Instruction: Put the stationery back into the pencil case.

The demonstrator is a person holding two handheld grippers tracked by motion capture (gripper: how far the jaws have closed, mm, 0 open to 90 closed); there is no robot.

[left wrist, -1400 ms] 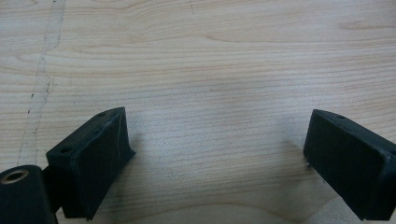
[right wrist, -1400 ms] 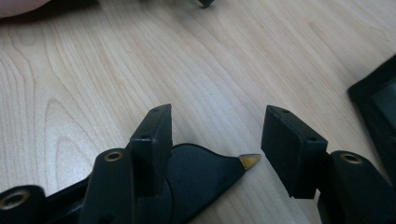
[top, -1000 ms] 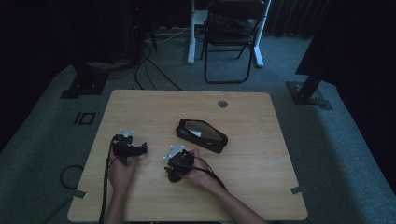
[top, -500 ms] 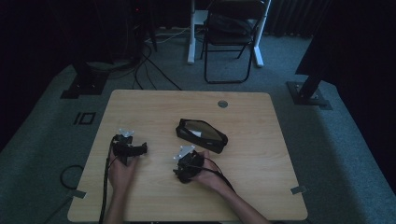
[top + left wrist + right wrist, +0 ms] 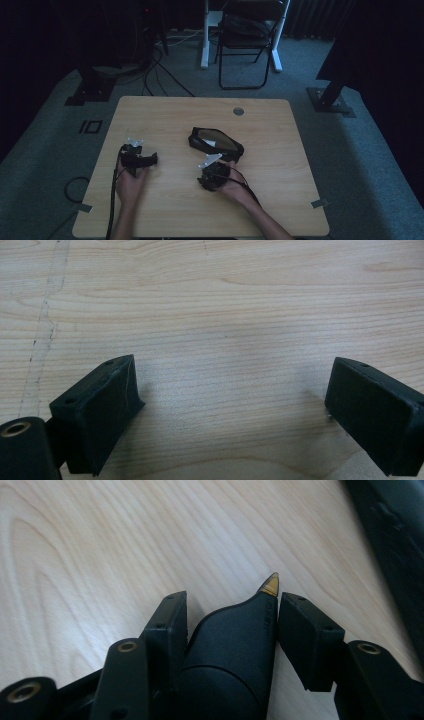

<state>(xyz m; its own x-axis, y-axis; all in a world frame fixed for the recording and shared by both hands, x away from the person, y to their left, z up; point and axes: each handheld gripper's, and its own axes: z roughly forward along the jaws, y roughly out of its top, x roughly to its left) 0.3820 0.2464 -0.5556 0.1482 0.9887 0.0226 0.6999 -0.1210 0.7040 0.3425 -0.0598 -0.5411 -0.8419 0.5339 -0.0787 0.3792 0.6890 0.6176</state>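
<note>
Pen (image 5: 240, 645) sits gripped between our right gripper's (image 5: 231, 605) fingers, which just closed further beside the pencil case (image 5: 216, 143); left gripper (image 5: 230, 410) fingers gape empty.

pen between the jaws

a black pen (image 5: 235, 650) with a gold tip lies between the right gripper's (image 5: 231, 611) jaws, which have just been closing, above the wooden table (image 5: 100, 550). a dark case (image 5: 395, 535) edges the upper right.
</note>
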